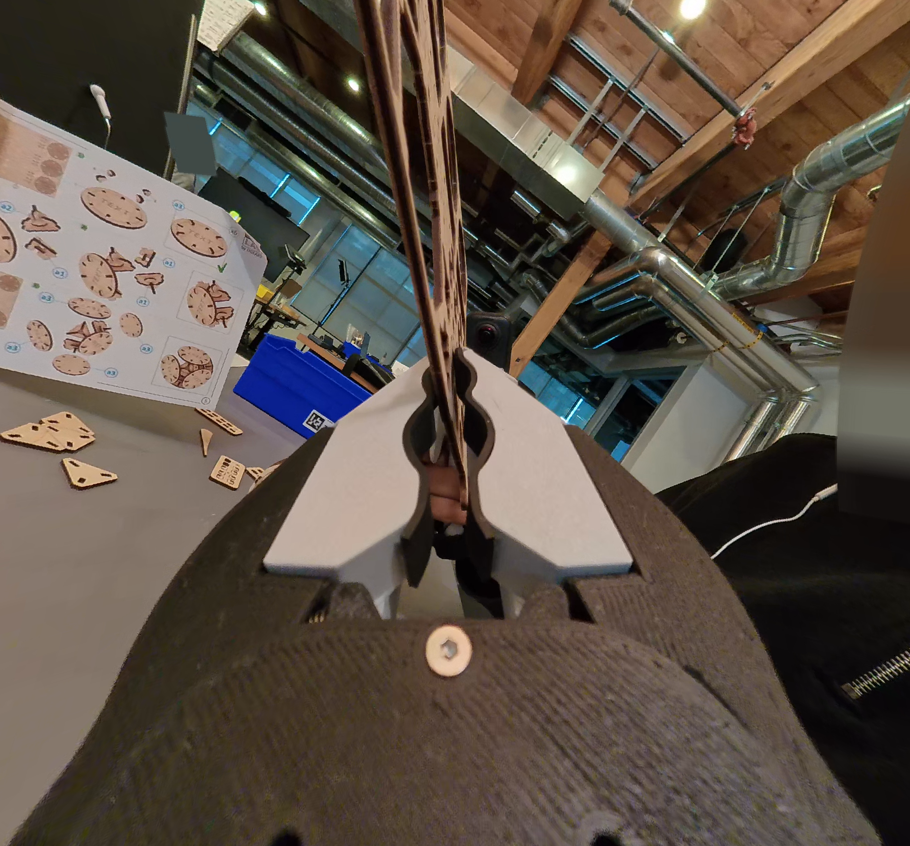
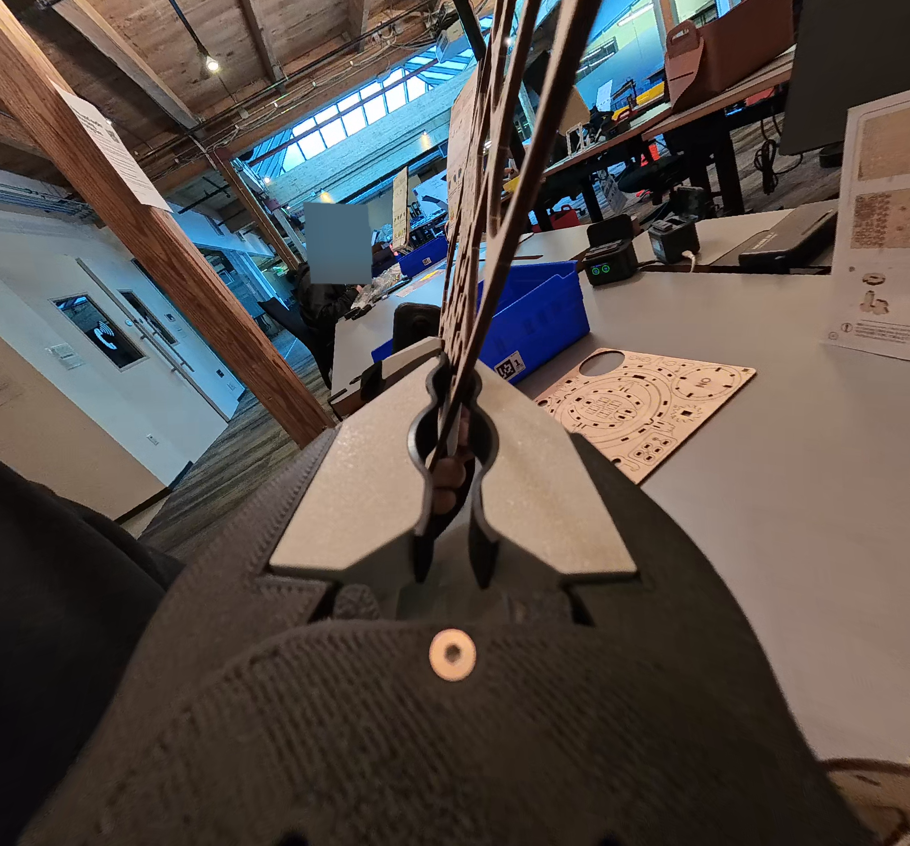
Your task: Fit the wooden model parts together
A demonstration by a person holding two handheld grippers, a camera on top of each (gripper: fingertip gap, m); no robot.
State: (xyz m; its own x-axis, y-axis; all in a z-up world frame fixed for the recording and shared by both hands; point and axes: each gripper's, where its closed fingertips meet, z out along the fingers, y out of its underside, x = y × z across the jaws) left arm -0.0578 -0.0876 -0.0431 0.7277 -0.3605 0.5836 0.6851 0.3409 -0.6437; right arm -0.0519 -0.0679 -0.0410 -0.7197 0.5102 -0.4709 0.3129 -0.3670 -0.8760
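Both grippers are clamped edge-on upon thin brown laser-cut wooden sheets held upright in the air: left gripper (image 1: 445,369) on sheets (image 1: 423,182), right gripper (image 2: 455,374) likewise (image 2: 497,172).

Left view only: printed assembly sheet (image 1: 123,271), loose wooden pieces (image 1: 49,433). Right view only: flat pale cut plywood panel (image 2: 645,408) beside blue plastic bin (image 2: 536,310).
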